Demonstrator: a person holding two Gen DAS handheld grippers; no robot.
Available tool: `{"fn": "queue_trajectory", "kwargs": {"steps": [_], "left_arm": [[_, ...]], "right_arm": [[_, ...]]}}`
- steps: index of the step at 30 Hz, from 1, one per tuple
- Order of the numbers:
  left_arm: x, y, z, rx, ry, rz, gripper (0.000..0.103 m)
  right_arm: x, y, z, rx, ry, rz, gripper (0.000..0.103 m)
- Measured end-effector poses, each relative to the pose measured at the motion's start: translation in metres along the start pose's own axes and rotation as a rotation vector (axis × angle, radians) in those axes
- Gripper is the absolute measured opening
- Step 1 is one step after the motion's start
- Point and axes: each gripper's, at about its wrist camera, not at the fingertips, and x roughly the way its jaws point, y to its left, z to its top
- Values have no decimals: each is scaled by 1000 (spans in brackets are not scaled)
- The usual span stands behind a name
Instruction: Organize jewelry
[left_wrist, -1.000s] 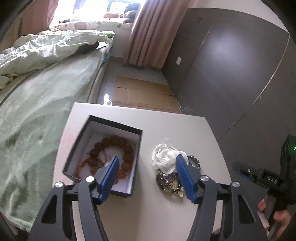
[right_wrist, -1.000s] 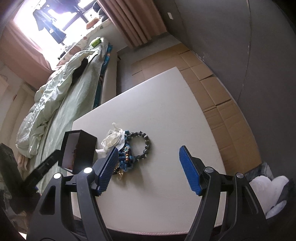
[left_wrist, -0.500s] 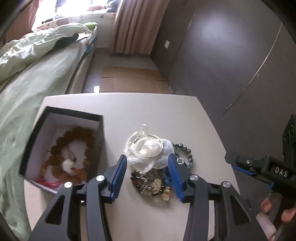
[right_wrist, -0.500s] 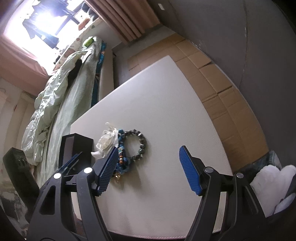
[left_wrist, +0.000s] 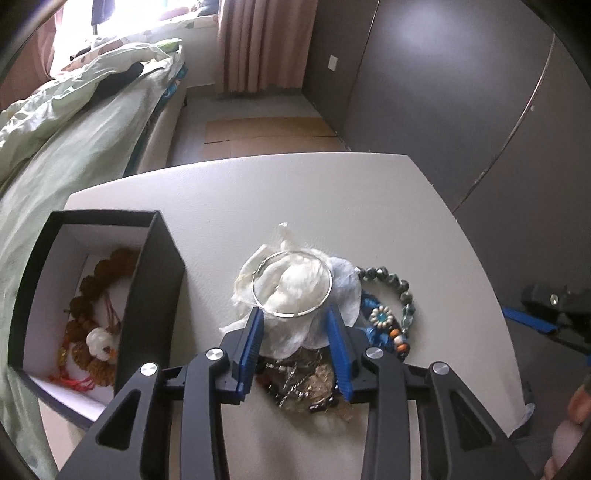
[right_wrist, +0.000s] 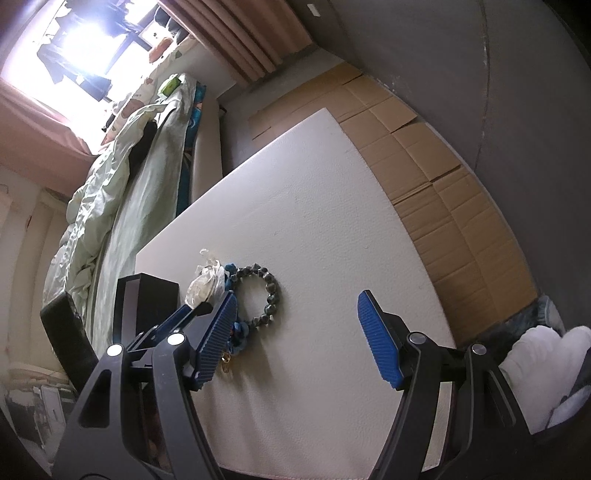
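Note:
A pile of jewelry lies on the white table (left_wrist: 295, 199): a silver bangle (left_wrist: 291, 283) on crumpled white tissue (left_wrist: 295, 291), a dark green bead bracelet (left_wrist: 399, 291), a blue beaded piece (left_wrist: 384, 321) and tangled chains (left_wrist: 306, 384). My left gripper (left_wrist: 295, 332) is half closed, its blue pads either side of the tissue and bangle near edge, holding nothing. A black box (left_wrist: 151, 295) at the left holds brown bead bracelets (left_wrist: 96, 288). My right gripper (right_wrist: 299, 332) is wide open and empty above the table, right of the bead bracelet (right_wrist: 262, 295).
A bed with green bedding (left_wrist: 74, 140) runs along the table's left side. Flattened cardboard (right_wrist: 424, 166) covers the floor beyond the table. Dark wardrobe doors (left_wrist: 461, 92) stand at the right. White bundled cloth (right_wrist: 543, 362) lies by the table's right corner.
My left gripper has moved from over the box to the pile, dropped closer, and narrowed around the tissue and bangle. The right gripper has stayed open and drifted slightly.

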Motion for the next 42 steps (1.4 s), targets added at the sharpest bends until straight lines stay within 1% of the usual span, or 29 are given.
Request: {"fn": "queue_trajectory", "kwargs": {"steps": [2, 4, 6, 7, 8, 9, 10, 12, 13, 18, 21, 24, 27, 29, 31, 35, 36, 38, 39, 40, 42], "left_arm": [[0, 2, -2, 0, 2, 10, 46], [2, 3, -2, 0, 10, 9, 46], [5, 6, 0, -22, 18, -16, 45], [6, 8, 1, -31, 21, -26, 39], [7, 10, 1, -41, 29, -35, 28], [6, 12, 1, -48, 33, -42, 19], [5, 13, 1, -49, 41, -31, 7], [0, 16, 0, -65, 49, -50, 5], [-4, 17, 0, -72, 42, -58, 0], [-39, 15, 5, -77, -40, -109, 0], [-55, 17, 7, -87, -75, -130, 0], [-69, 20, 11, -104, -104, -171, 0], [-82, 23, 13, -116, -133, -197, 0], [-88, 24, 14, -123, -143, -218, 0], [-95, 27, 18, -128, -156, -232, 0], [-102, 31, 23, -137, -170, -259, 0], [-102, 32, 23, -139, -169, -263, 0], [-103, 33, 23, -142, -167, -267, 0], [-104, 35, 24, -144, -169, -266, 0], [-105, 34, 23, -146, -171, -264, 0], [-109, 37, 23, -154, -180, -260, 0]], "right_arm": [[1, 1, 0, -5, 3, 1, 69], [1, 3, 0, -8, 5, 3, 69], [2, 5, 0, -12, 6, 5, 69], [2, 5, -1, -15, 5, 5, 69], [2, 6, -1, -17, 6, 4, 69], [3, 6, -1, -16, 7, 4, 69], [3, 6, -2, -15, 8, 3, 69], [3, 5, -2, -13, 8, 0, 69], [3, 4, -1, -11, 9, 1, 69], [6, 4, -2, -2, 21, 14, 69], [9, 7, -3, -10, 32, 29, 69], [13, 14, -6, -22, 45, 51, 69], [22, 21, -9, -27, 75, 77, 64], [30, 27, -12, -39, 94, 72, 64], [36, 32, -13, -55, 104, 59, 61], [52, 40, -16, -68, 135, 36, 59], [55, 42, -17, -72, 142, 32, 53], [63, 49, -19, -84, 160, 29, 34], [67, 50, -20, -89, 169, 21, 20], [70, 50, -21, -80, 176, 45, 16], [67, 51, -20, -78, 161, 41, 12]]}}
